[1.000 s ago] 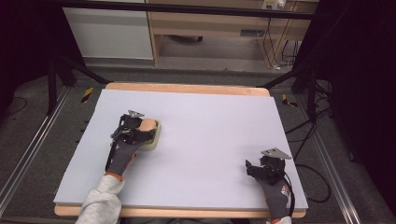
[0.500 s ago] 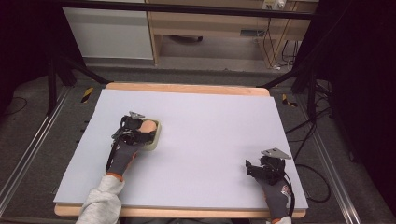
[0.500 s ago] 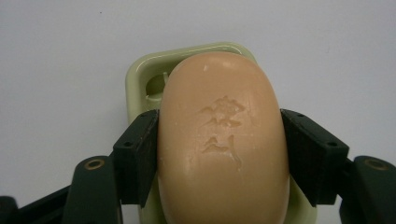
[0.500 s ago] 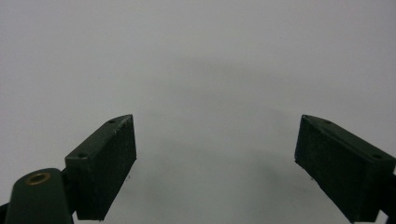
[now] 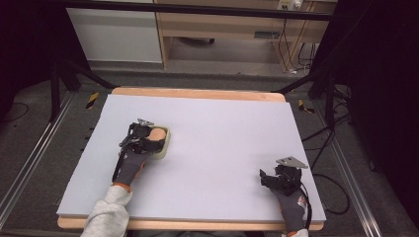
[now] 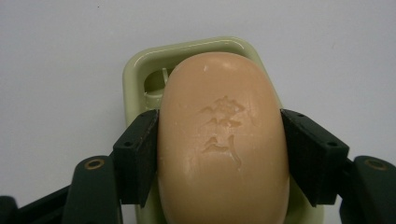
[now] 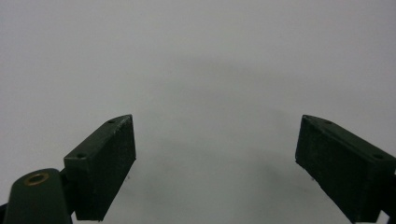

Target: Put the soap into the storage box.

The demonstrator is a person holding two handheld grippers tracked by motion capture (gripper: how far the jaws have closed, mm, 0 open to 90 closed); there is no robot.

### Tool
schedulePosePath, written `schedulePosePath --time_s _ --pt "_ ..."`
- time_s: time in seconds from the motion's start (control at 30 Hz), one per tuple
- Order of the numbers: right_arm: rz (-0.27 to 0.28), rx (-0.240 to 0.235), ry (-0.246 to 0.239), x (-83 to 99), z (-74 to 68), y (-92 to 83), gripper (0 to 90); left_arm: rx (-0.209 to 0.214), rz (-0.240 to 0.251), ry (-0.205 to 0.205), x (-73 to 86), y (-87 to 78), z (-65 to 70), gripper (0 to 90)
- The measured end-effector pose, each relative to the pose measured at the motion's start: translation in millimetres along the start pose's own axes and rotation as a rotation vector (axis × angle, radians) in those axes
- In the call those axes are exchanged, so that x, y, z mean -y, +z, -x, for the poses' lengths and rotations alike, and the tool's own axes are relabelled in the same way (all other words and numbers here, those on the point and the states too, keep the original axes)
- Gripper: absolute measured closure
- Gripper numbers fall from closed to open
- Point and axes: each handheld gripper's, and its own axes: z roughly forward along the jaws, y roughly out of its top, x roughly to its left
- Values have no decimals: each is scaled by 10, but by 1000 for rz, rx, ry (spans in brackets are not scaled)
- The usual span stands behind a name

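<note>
A peach-coloured bar of soap [image 6: 223, 140] with an embossed mark lies in a pale green soap dish [image 6: 187, 53]. My left gripper [image 6: 219, 154] is shut on the soap, one black pad pressed against each long side. In the high view the left gripper [image 5: 148, 138] sits over the soap dish [image 5: 165, 144] on the left half of the table, with the soap [image 5: 157, 134] showing between its jaws. My right gripper [image 7: 215, 163] stands open above bare tabletop with nothing between its jaws. The high view has the right gripper [image 5: 276, 177] near the front right corner.
The white tabletop [image 5: 222, 143] has a wooden rim and stands on a dark floor. Cables [image 5: 326, 148] trail on the floor at the right. A cabinet and shelf unit [image 5: 217, 29] stand beyond the far edge.
</note>
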Motion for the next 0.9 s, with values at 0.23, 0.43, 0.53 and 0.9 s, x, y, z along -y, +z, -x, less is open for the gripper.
schedulePosePath --time_s 0.23,0.43,0.53,0.9 --pt "-1 4 -3 0 -2 1 120 11 3 -12 -1 4 -13 310" --pt "1 3 0 -1 0 -2 121 5 20 -13 -9 -21 -12 290" --pt "1 2 2 -2 0 -4 120 12 42 -16 -19 -71 -22 292" --pt "9 6 3 2 19 -18 120 30 107 1 -29 -295 -27 272"
